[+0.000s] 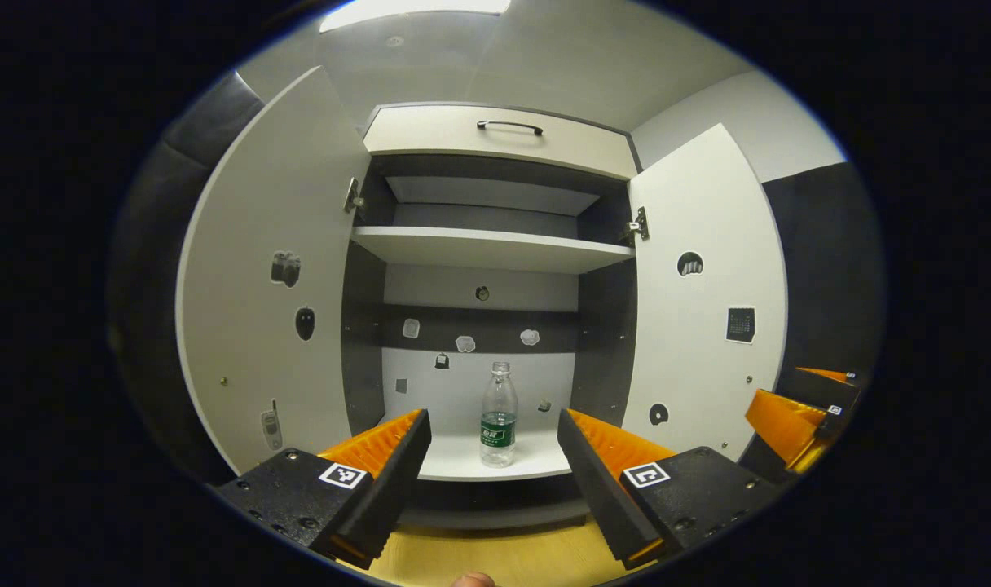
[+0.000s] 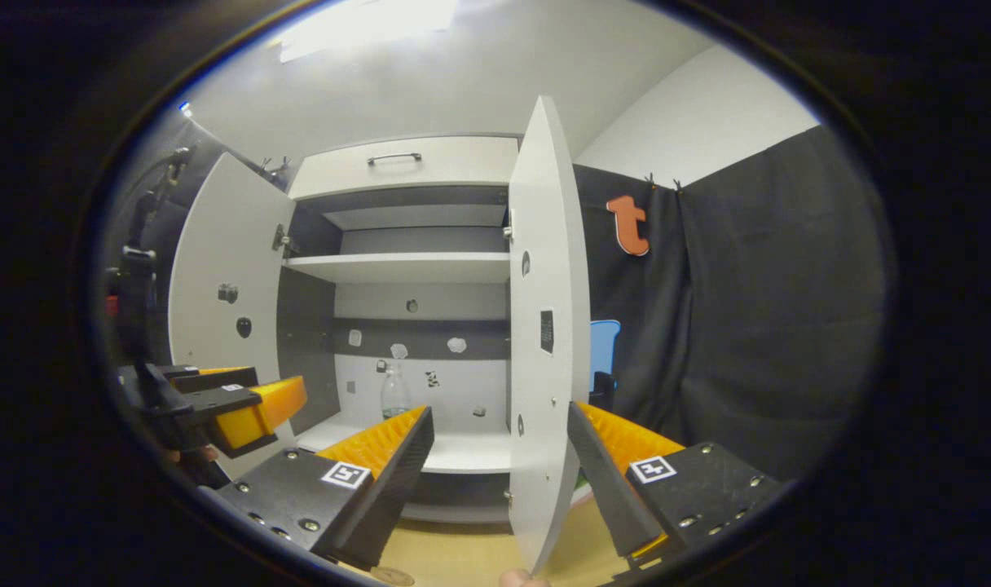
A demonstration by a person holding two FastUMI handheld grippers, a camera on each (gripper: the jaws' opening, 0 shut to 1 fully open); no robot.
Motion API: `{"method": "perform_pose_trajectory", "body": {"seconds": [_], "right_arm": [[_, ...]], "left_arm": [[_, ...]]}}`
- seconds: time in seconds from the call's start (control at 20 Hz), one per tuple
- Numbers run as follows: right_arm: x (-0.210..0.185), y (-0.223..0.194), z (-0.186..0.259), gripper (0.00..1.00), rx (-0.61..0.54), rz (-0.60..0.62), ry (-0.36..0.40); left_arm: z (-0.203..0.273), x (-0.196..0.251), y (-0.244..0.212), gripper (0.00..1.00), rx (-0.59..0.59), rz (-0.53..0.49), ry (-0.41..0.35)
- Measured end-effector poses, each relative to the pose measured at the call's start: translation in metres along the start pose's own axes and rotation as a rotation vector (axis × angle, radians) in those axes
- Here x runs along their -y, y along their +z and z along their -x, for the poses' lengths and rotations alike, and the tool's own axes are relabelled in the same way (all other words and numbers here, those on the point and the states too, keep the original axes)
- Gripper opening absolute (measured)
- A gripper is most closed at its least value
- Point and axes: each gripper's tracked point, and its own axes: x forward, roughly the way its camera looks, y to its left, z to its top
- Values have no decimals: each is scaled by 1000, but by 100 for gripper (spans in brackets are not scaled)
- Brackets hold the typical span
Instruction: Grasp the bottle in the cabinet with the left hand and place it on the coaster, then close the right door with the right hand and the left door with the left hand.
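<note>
Two sets of tongs gape wide, gripping nothing. Left gripper view: left tongs (image 1: 493, 456) frame the clear plastic bottle with a green label (image 1: 498, 416), upright on the lower shelf (image 1: 463, 465) of the open grey-and-white cabinet (image 1: 495, 139). It looks empty, so probably light, thin-walled, smooth; I'd grip mid-body at the label. Right gripper view: right tongs (image 2: 504, 456) straddle the right door's (image 2: 544, 326) edge, and the wooden tabletop (image 2: 455, 554) lies below.
</note>
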Motion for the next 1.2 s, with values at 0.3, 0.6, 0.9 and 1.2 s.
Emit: {"method": "perform_pose_trajectory", "body": {"seconds": [0.3, 0.6, 0.9, 1.2], "right_arm": [[35, 8, 18, 99, 22, 19, -117], [87, 8, 34, 100, 28, 78, -301], [118, 2, 47, 100, 12, 100, -447], [133, -2, 41, 100, -12, 118, -496]], "left_arm": [[-76, -7, -20, 99, -54, 50, -31], [-153, -12, -44, 99, -102, 13, -33], [-216, -3, -70, 99, -159, -33, -56], [-254, -5, -97, 96, -221, -54, -29]]}}
